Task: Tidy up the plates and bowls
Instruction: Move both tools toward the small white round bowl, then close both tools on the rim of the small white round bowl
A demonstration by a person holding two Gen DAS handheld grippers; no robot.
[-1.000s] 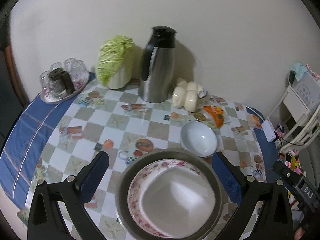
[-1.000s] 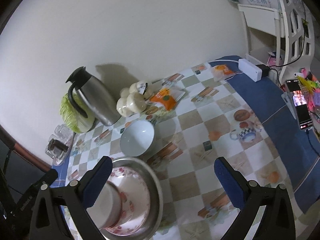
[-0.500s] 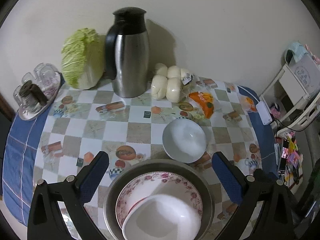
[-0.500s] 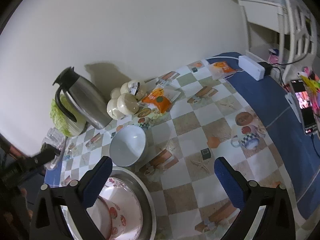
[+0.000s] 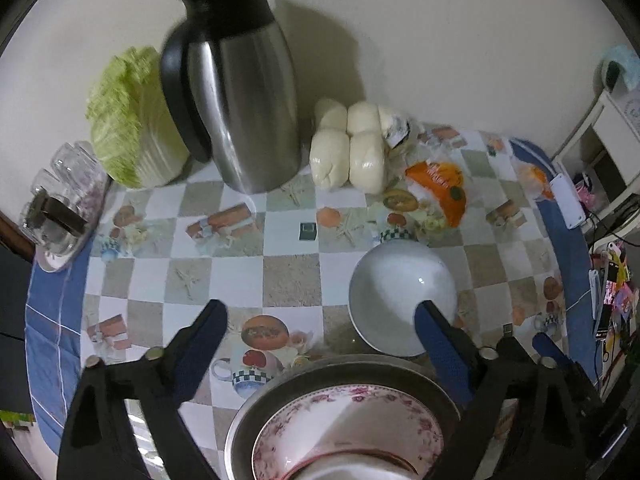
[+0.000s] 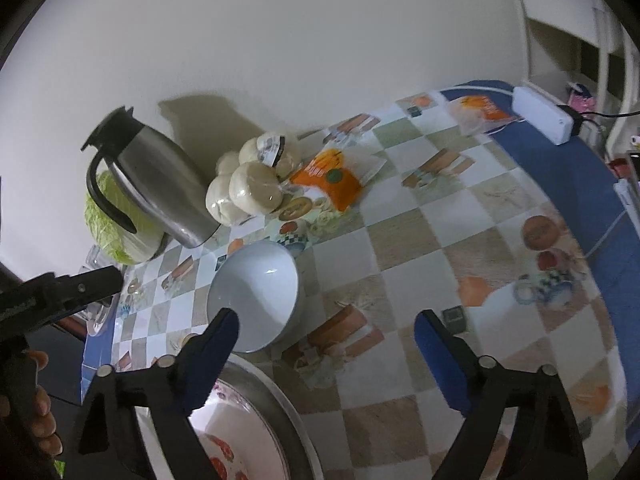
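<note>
1. Hovering over the checkered table (image 5: 292, 280), the left gripper (image 5: 320, 328) is spread wide and holding nothing.
2. Right gripper (image 6: 328, 332) is spread wide too, empty.
3. White bowl (image 5: 400, 296) sits on the table just behind the metal basin (image 5: 344, 376), which holds a floral bowl (image 5: 348, 412).
4. Steel thermos (image 5: 240, 92) stands by the wall.

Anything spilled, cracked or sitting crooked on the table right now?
Nothing stands out. The white bowl sits upright and apart from the metal basin, which holds the floral bowl squarely. The thermos stands upright; no spills or damage visible.
</note>
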